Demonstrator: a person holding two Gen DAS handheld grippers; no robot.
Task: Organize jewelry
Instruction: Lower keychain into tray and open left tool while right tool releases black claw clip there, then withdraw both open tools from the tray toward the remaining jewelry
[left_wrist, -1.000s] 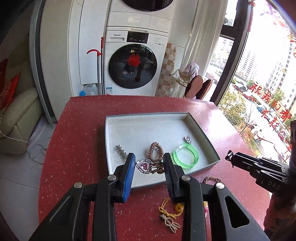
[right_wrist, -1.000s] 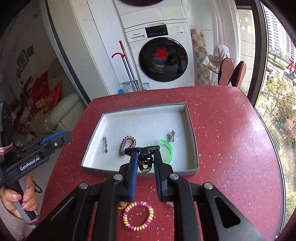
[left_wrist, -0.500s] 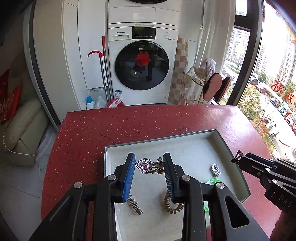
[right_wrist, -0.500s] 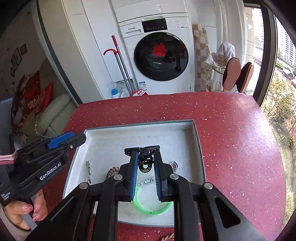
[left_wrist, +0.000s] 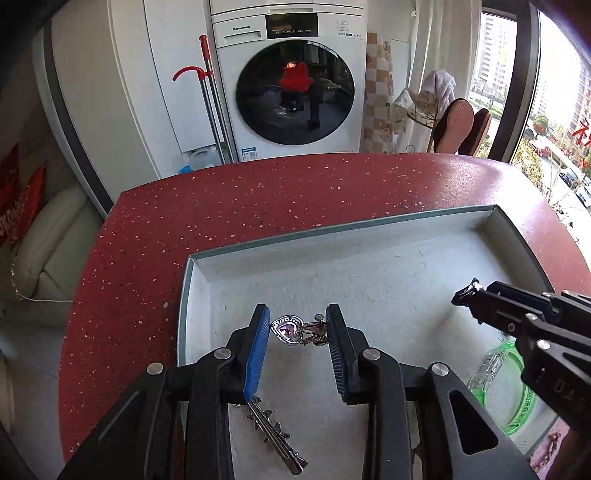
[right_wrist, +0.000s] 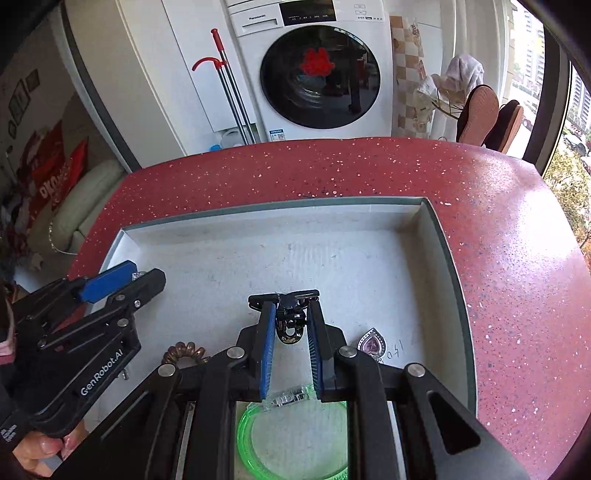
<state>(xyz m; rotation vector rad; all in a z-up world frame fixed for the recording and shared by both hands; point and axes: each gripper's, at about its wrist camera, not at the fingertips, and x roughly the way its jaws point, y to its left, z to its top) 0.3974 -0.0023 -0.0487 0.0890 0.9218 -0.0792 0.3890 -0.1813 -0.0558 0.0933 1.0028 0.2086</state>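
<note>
both grippers over the grey tray (left_wrist: 207, 273): left gripper (left_wrist: 297, 328) grips a heart pendant (left_wrist: 290, 329), right gripper (right_wrist: 290, 321) a black clip (right_wrist: 291, 314); best lowered close before the fingers part.

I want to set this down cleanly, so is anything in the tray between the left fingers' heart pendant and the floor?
Nothing visible does. The heart pendant hangs over bare tray floor; the silver hairpin lies nearer the camera, the green bangle off right.
</note>
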